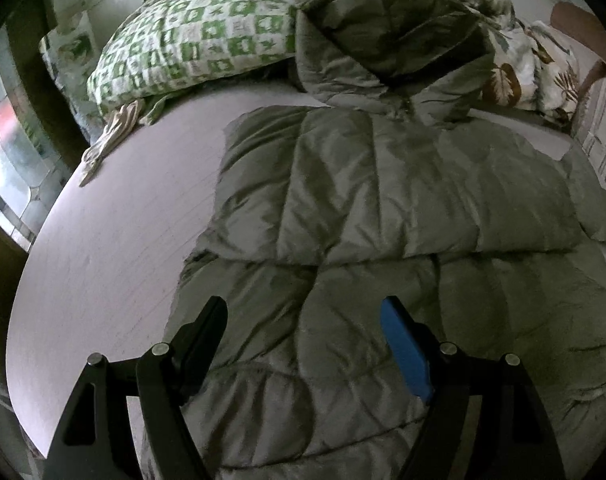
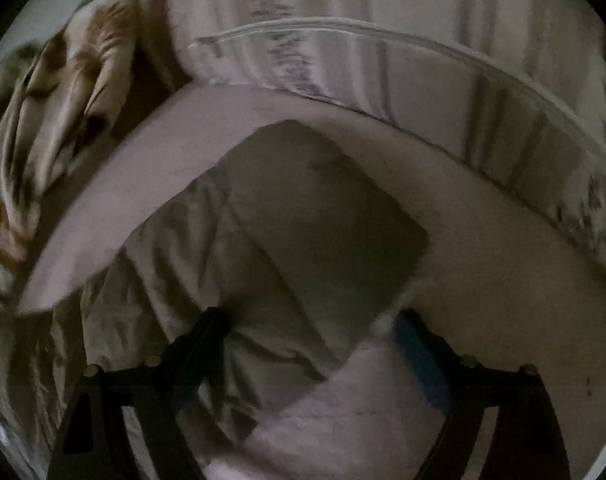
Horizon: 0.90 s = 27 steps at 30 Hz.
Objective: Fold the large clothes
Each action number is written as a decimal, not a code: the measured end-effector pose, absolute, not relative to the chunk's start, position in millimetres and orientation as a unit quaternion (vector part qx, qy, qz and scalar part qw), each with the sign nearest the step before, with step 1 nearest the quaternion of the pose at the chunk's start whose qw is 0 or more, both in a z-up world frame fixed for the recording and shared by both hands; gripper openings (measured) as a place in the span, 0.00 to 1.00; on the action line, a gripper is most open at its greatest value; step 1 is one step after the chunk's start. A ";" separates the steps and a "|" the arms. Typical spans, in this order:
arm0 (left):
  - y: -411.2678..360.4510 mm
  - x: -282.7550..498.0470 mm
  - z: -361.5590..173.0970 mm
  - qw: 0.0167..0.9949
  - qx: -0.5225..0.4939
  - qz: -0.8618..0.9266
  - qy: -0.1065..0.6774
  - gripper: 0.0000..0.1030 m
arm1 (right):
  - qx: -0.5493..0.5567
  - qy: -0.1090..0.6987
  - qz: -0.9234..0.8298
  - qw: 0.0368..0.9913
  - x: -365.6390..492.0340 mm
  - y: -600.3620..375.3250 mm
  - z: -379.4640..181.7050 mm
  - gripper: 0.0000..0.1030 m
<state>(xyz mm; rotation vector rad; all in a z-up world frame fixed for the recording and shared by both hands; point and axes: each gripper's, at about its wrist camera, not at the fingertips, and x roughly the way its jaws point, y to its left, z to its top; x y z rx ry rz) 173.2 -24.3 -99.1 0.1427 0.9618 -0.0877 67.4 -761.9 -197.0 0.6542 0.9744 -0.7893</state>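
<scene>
A large olive-green quilted puffer jacket (image 1: 383, 208) lies spread on a pale bed sheet (image 1: 115, 232), its hood (image 1: 391, 36) bunched at the far end. One sleeve lies folded across the body. My left gripper (image 1: 303, 320) is open, hovering just above the jacket's lower part, with nothing between its fingers. In the right wrist view, a sleeve of the jacket (image 2: 323, 224) lies toward the bed's edge. My right gripper (image 2: 311, 328) is open and straddles the sleeve's end, close above it.
A green-and-white checked pillow (image 1: 191, 44) and a leaf-print blanket (image 1: 535, 60) lie at the head of the bed. A small beige cloth (image 1: 111, 136) lies by the pillow. A striped white bed skirt (image 2: 383, 80) hangs beyond the mattress edge. A wooden chair (image 1: 587, 40) stands far right.
</scene>
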 end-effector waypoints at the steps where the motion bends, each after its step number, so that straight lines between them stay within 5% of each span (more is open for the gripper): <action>1: -21.4 171.5 -99.0 0.883 0.067 -0.040 0.462 0.77 | 0.304 0.441 -0.347 0.770 69.6 -760.4 -192.9 0.43; 2: -19.7 169.8 -98.7 0.883 0.067 -0.039 0.462 0.77 | 0.311 0.435 -0.339 0.774 69.8 -759.5 -189.0 0.31; 5: -11.2 162.5 -94.3 0.885 0.062 -0.037 0.460 0.77 | 0.343 0.398 -0.300 0.796 64.7 -754.3 -169.4 0.20; 18: 44.5 126.7 -77.0 0.894 -0.004 -0.016 0.448 0.77 | 0.185 0.311 -0.063 0.930 98.5 -555.3 4.8 0.16; 27: 66.9 105.1 -61.9 0.902 -0.027 -0.019 0.430 0.77 | 0.143 0.361 0.165 0.907 144.5 -323.2 -11.7 0.16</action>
